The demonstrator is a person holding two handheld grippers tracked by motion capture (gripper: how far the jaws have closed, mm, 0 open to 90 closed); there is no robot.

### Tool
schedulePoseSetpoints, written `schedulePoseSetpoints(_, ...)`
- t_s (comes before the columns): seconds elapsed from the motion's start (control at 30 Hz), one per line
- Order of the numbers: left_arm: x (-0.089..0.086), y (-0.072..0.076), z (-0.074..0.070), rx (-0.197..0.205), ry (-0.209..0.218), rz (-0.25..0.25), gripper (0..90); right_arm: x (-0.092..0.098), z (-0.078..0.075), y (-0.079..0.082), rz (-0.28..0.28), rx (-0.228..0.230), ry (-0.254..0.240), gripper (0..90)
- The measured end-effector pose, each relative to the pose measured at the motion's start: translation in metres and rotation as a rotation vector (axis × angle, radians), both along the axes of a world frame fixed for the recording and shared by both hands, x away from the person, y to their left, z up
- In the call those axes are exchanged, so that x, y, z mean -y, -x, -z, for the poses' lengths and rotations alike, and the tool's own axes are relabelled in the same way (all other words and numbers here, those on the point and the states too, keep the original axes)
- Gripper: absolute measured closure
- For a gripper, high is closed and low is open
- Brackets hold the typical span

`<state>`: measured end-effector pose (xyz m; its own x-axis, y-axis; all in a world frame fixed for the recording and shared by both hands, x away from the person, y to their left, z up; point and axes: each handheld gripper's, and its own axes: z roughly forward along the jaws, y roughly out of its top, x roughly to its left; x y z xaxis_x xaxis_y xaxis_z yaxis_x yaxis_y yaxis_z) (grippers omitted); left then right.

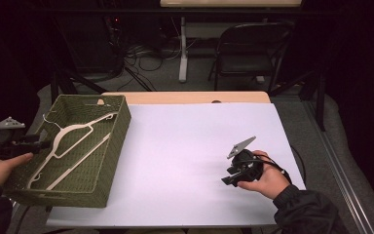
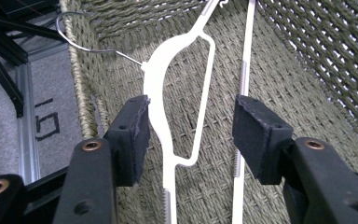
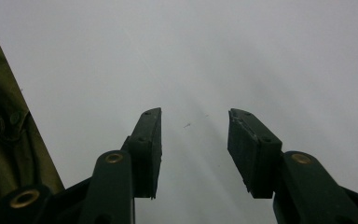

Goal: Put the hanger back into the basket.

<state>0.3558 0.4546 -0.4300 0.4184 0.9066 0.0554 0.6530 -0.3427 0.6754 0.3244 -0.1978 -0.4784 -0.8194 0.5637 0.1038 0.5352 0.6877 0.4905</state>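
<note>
**Over the basket, left claw open above one hanger**

Below the left claw [image 2: 189, 135], jaws spread and gripping nothing, lies one white hanger [image 2: 168, 84] inside one green woven basket [image 2: 307, 60]. Well apart, the right claw [image 3: 193, 149] rests open and empty on the white table [image 3: 214, 56].

We are looking at a dim room where a black folding chair [image 1: 251, 48] is standing beyond the table [image 1: 190, 97]. Cables [image 1: 143, 56] are trailing across the grey floor [image 1: 199, 73] by a white table leg [image 1: 183, 48].
</note>
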Motion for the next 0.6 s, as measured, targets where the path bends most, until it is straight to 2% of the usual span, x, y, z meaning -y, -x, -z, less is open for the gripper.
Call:
schedulePoseSetpoints(0.03,0.0,0.0,0.0,0.005,0.001,0.001,45.3,0.0,0.001,0.0,0.011,0.016,-0.014,53.6)
schedulePoseSetpoints(0.1,0.001,0.001,-0.001,0.003,0.002,0.0,44.2,0.001,0.0,0.0,0.002,0.005,-0.003,52.8)
schedulePoseSetpoints(0.33,0.012,0.004,-0.003,-0.018,0.011,0.024,39.0,0.001,0.0,0.0,0.004,0.014,0.0,48.8)
schedulePoseSetpoints(0.37,0.015,0.005,-0.004,-0.013,0.016,0.027,38.9,0.001,0.0,0.0,0.002,0.015,0.001,48.3)
schedulePoseSetpoints(0.4,0.018,0.006,-0.005,-0.008,0.023,0.031,38.1,0.001,0.002,0.0,0.011,0.031,-0.018,47.3)
schedulePoseSetpoints(0.5,0.03,0.01,-0.01,0.009,0.057,0.051,35.7,0.001,0.0,0.001,0.013,0.03,-0.005,44.2)
schedulePoseSetpoints(0.53,0.035,0.012,-0.011,0.019,0.057,0.06,35.7,0.001,0.0,0.001,0.013,0.042,-0.003,43.8)
schedulePoseSetpoints(0.57,0.04,0.014,-0.013,0.021,0.057,0.071,35.7,0.002,0.002,0.001,0.022,0.06,-0.026,43.8)
schedulePoseSetpoints(0.6,0.045,0.016,-0.014,0.022,0.055,0.081,35.7,0.002,0.002,0.001,0.022,0.06,-0.026,43.8)
